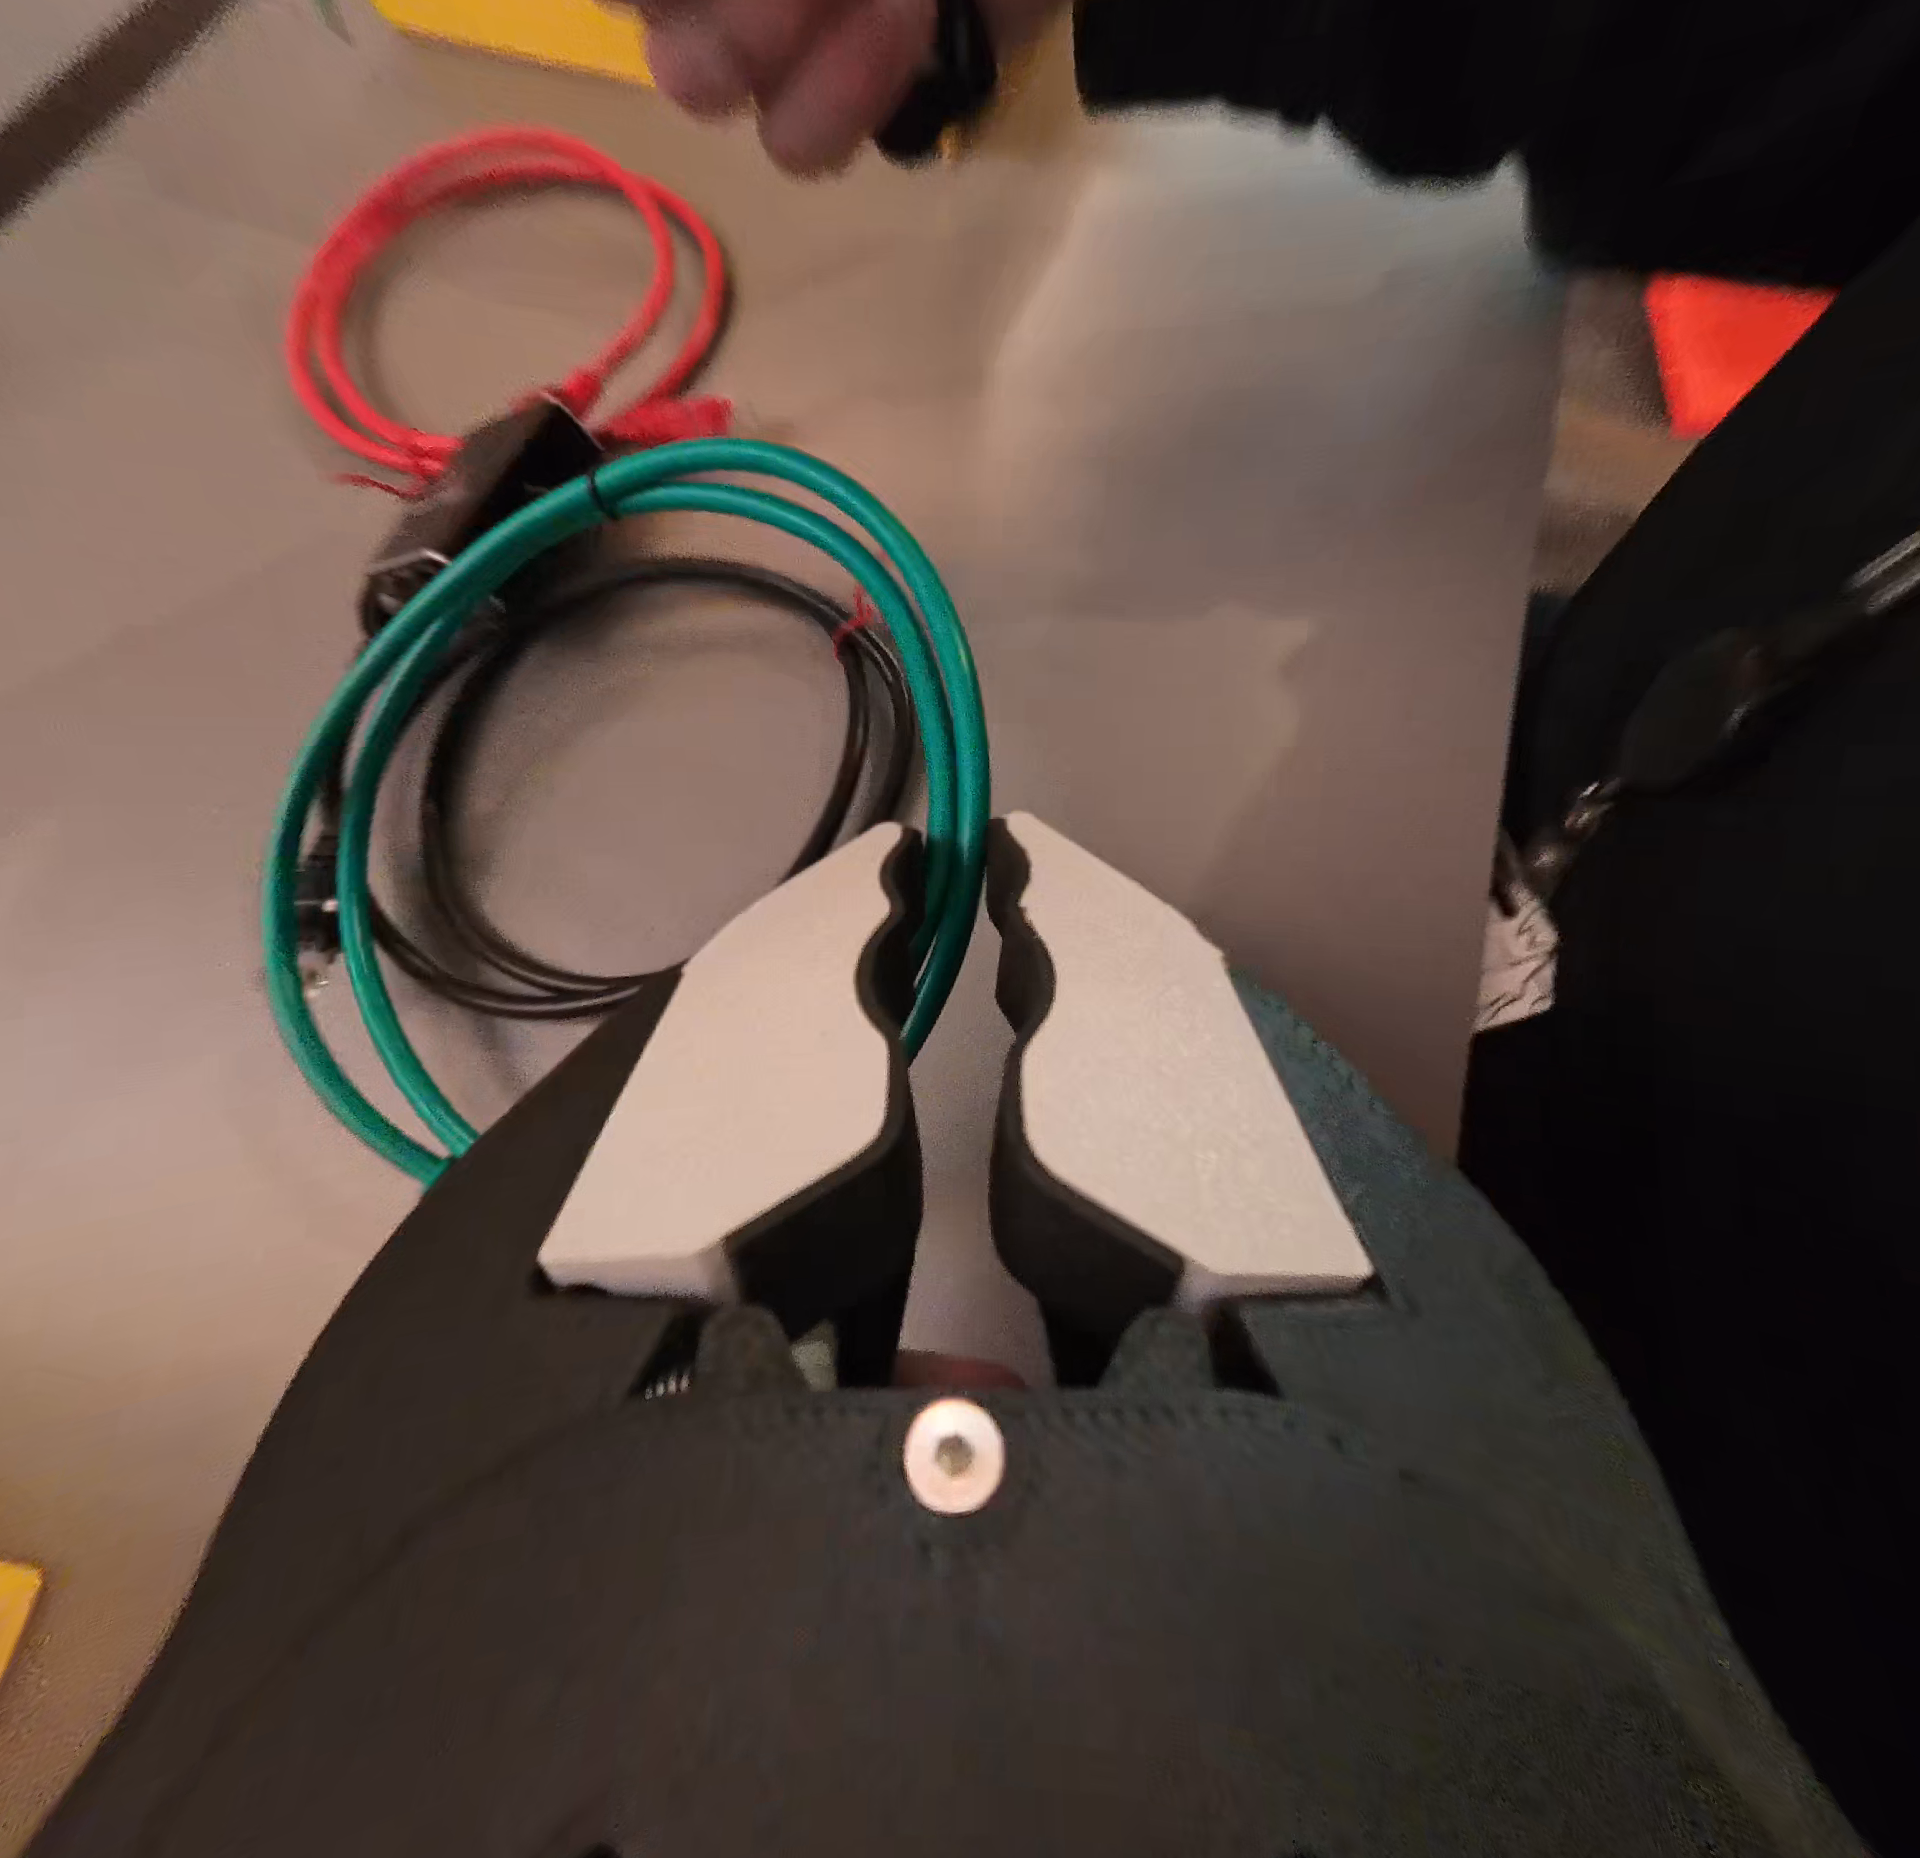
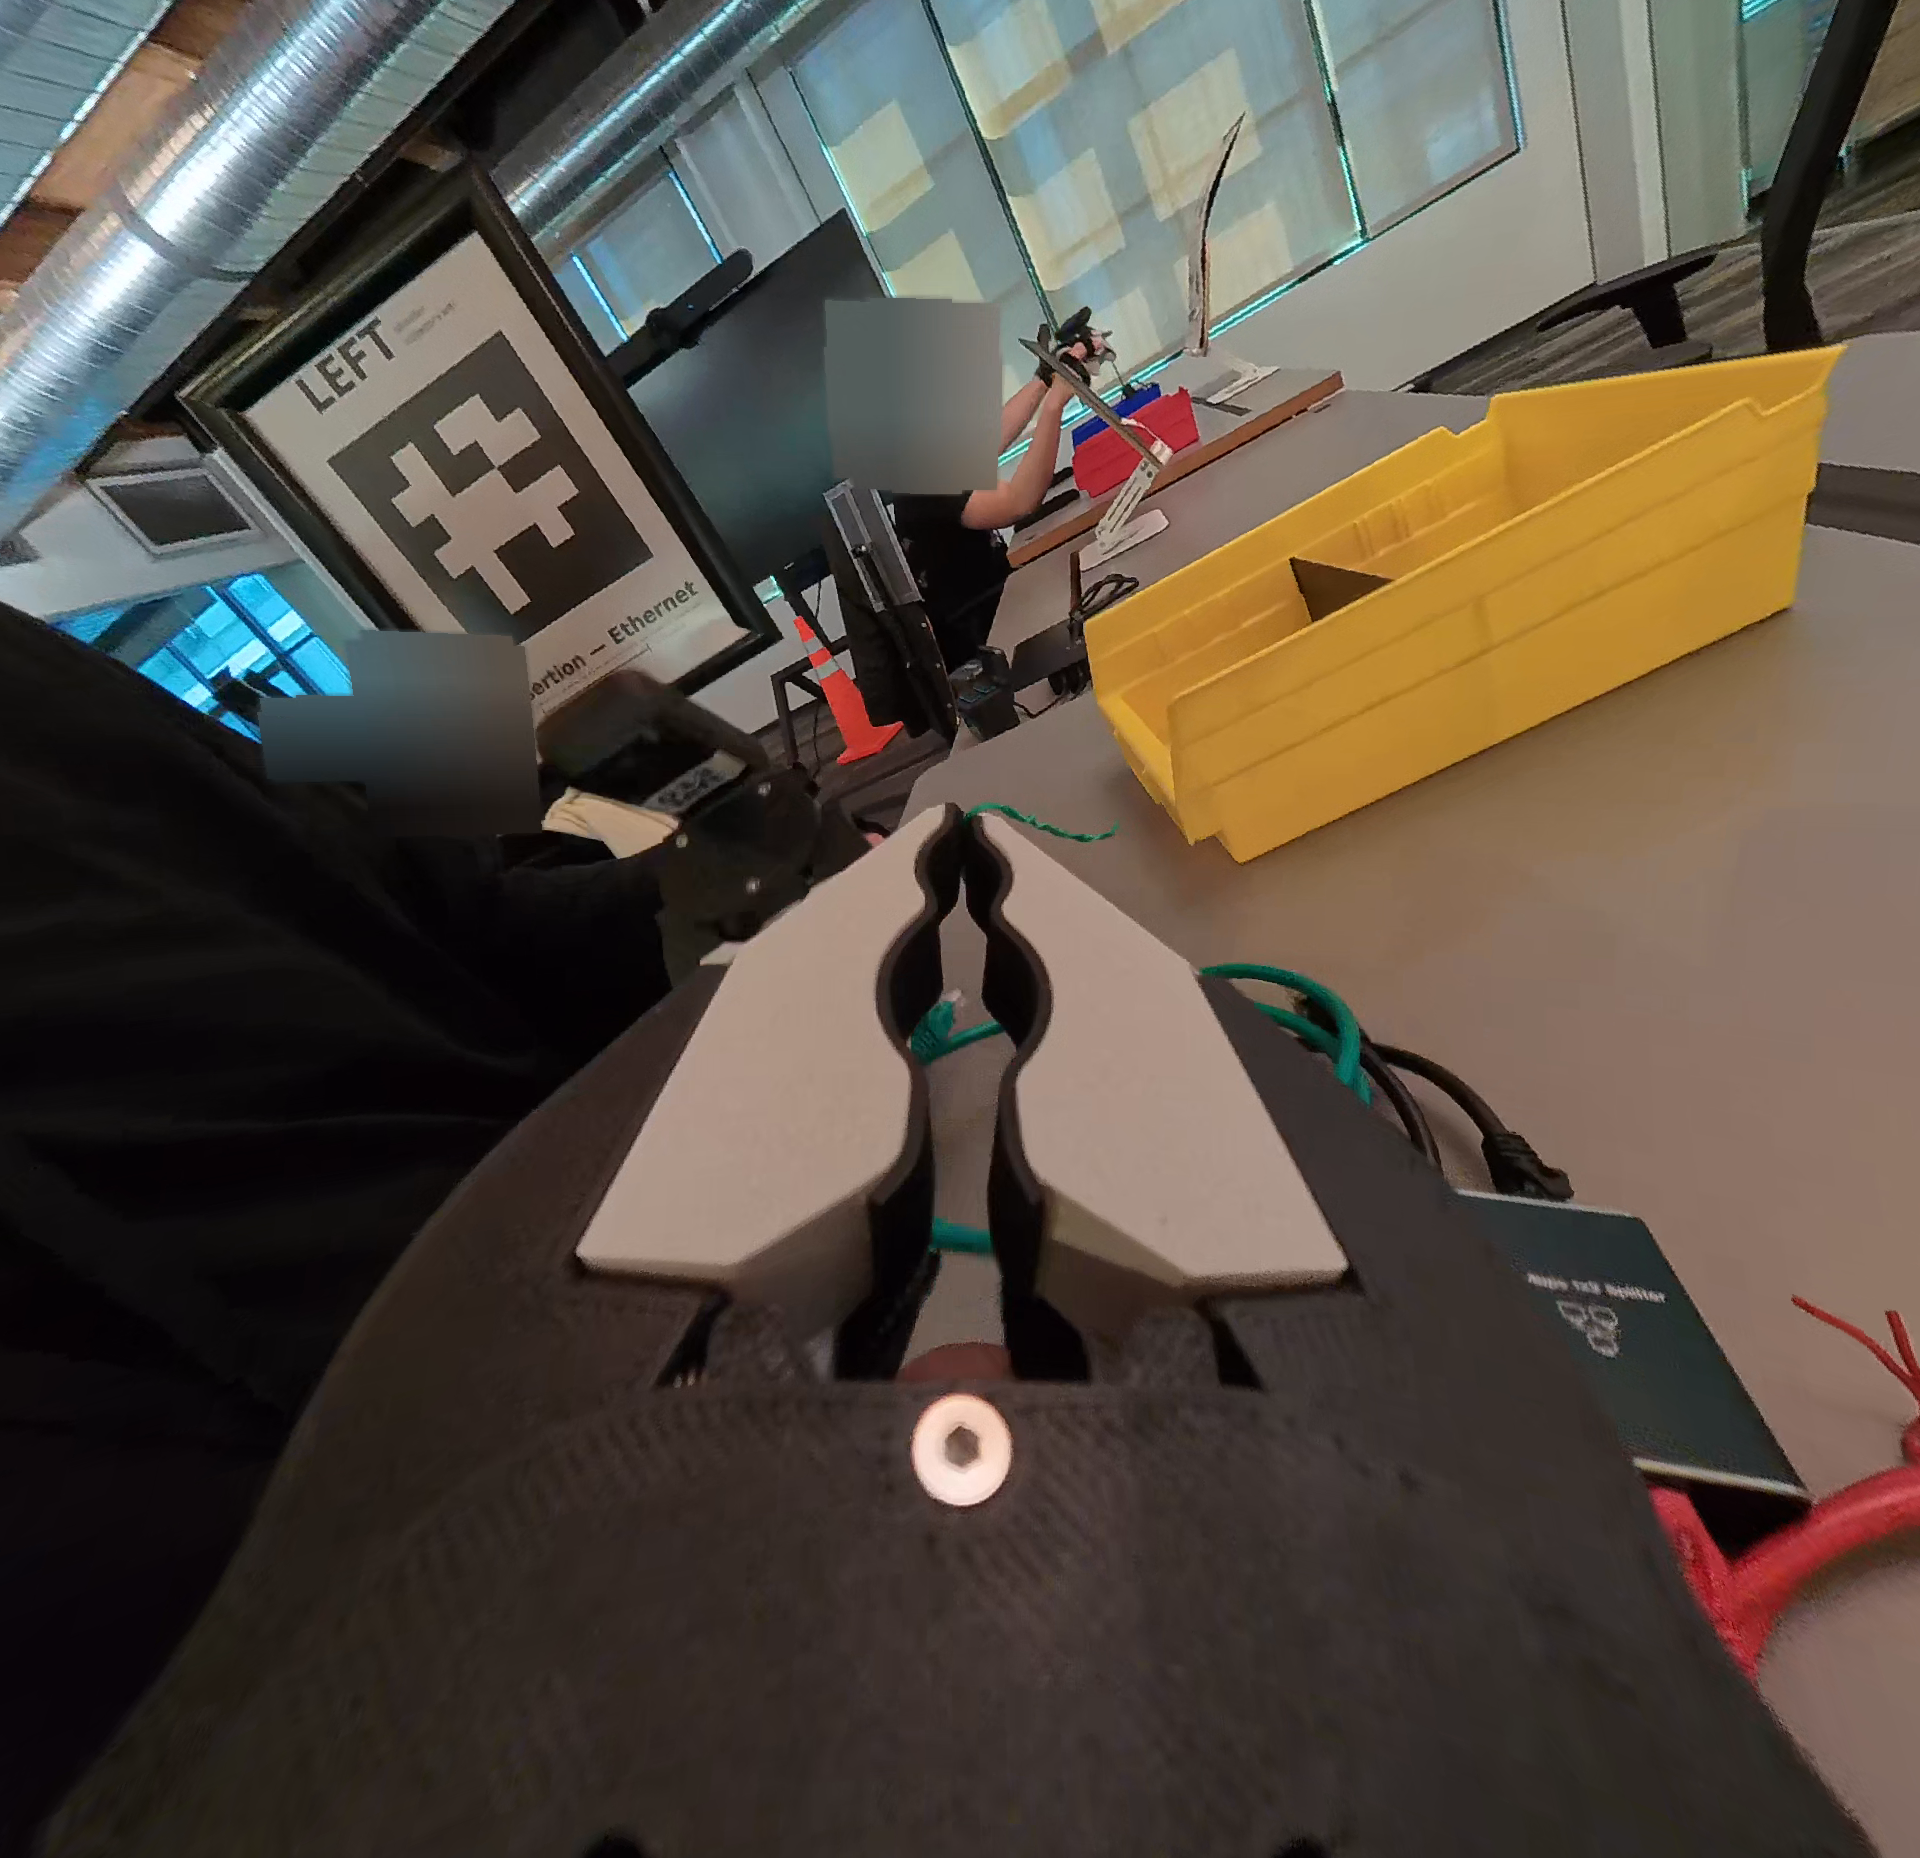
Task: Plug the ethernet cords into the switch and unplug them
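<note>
In the left wrist view, a green ethernet cable (image 1: 644, 499) lies coiled on the grey table (image 1: 1195, 458), over a coiled black cable (image 1: 862, 728). A red coil (image 1: 499, 281) lies beyond them. A small dark switch box (image 1: 499, 489) sits between the red and green coils. My left gripper (image 1: 956, 837) is closed to a narrow gap, and two green strands fill it. My right gripper (image 2: 961, 821) is shut and empty, raised above the table. Below it are the green cable (image 2: 1309, 1019), a black plug (image 2: 1527, 1174), a dark flat box (image 2: 1631, 1361) and the red cable (image 2: 1818, 1559).
A yellow bin (image 2: 1455, 613) stands farther out on the table, with a thin green twist tie (image 2: 1049, 829) lying near it. A hand (image 1: 790, 42) and a dark sleeve (image 1: 1558, 63) cross the top of the left wrist view. Other people and desks are in the background.
</note>
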`<state>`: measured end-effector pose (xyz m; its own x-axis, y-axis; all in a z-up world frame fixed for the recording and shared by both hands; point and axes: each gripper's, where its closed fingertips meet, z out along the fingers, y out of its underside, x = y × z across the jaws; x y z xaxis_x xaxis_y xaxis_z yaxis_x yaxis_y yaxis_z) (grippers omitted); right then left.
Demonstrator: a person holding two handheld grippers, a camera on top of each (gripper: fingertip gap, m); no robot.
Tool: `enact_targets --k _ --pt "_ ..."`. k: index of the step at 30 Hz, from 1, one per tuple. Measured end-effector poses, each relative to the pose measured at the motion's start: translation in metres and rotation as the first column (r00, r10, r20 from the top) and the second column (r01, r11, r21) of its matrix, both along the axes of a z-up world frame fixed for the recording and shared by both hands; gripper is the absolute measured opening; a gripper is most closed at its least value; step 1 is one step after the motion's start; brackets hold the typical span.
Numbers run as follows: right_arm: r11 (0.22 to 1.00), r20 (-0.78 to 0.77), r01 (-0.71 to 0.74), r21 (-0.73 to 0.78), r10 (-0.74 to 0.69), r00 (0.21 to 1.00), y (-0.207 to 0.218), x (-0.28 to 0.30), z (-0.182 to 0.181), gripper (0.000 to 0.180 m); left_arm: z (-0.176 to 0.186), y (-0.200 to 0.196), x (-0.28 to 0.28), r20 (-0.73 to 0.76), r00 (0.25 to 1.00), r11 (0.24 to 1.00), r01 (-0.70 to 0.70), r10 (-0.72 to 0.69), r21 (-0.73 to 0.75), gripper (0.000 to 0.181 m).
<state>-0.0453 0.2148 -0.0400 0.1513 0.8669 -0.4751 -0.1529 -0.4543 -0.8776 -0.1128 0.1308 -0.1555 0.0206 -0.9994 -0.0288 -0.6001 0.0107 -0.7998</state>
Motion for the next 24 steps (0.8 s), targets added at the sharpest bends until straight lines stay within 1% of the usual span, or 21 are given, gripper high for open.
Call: enact_targets --k 1,4,6,9,10,11,12,14,18,21,23,24 --pt "1.000 -0.007 -0.005 0.003 0.005 1.000 0.001 -0.001 0.002 0.000 0.011 0.005 -0.003 0.039 0.999 1.000 -0.028 0.029 -0.008 0.011" --pt "1.000 -0.020 -0.018 0.015 0.019 1.000 0.003 -0.004 0.008 0.000 0.048 0.022 -0.015 0.177 0.975 0.991 -0.130 0.134 -0.036 0.010" --pt "1.000 -0.028 -0.022 0.014 0.023 0.999 0.005 -0.006 0.010 0.000 0.076 0.033 -0.024 0.314 0.923 0.975 -0.198 0.221 -0.105 0.009" --pt "1.000 -0.034 -0.024 0.011 0.025 0.999 0.007 -0.006 0.010 0.000 0.111 0.037 -0.035 0.497 0.816 0.945 -0.172 0.296 -0.279 0.005" --pt "1.000 -0.036 -0.024 0.009 0.024 0.999 0.008 -0.006 0.010 0.000 0.119 0.037 -0.037 0.538 0.783 0.938 -0.167 0.314 -0.304 0.005" --pt "1.000 -0.037 -0.023 0.009 0.023 0.999 0.008 -0.005 0.010 0.000 0.122 0.039 -0.038 0.552 0.764 0.931 -0.171 0.333 -0.324 0.005" --pt "1.000 -0.037 -0.021 0.009 0.021 0.999 0.008 -0.004 0.010 0.000 0.120 0.039 -0.037 0.540 0.771 0.928 -0.180 0.338 -0.325 0.005" --pt "1.000 -0.036 -0.014 0.010 0.015 0.999 0.009 -0.002 0.010 0.000 0.100 0.037 -0.032 0.455 0.834 0.943 -0.219 0.314 -0.250 0.006" --pt "1.000 -0.029 -0.001 0.015 0.002 1.000 0.010 0.002 0.010 0.000 0.068 0.022 -0.014 0.329 0.910 0.962 -0.199 0.252 -0.189 0.008" --pt "1.000 -0.027 0.002 0.014 -0.002 1.000 0.011 0.003 0.009 0.000 0.051 0.012 -0.003 0.263 0.941 0.972 -0.180 0.215 -0.151 0.008" --pt "1.000 -0.024 0.003 0.013 -0.003 1.000 0.011 0.003 0.008 0.000 0.044 0.011 0.000 0.224 0.954 0.979 -0.186 0.200 -0.084 0.008" --pt "1.000 -0.022 0.003 0.012 -0.003 1.000 0.011 0.003 0.008 0.000 0.043 0.007 0.002 0.211 0.961 0.983 -0.160 0.177 -0.093 0.007"
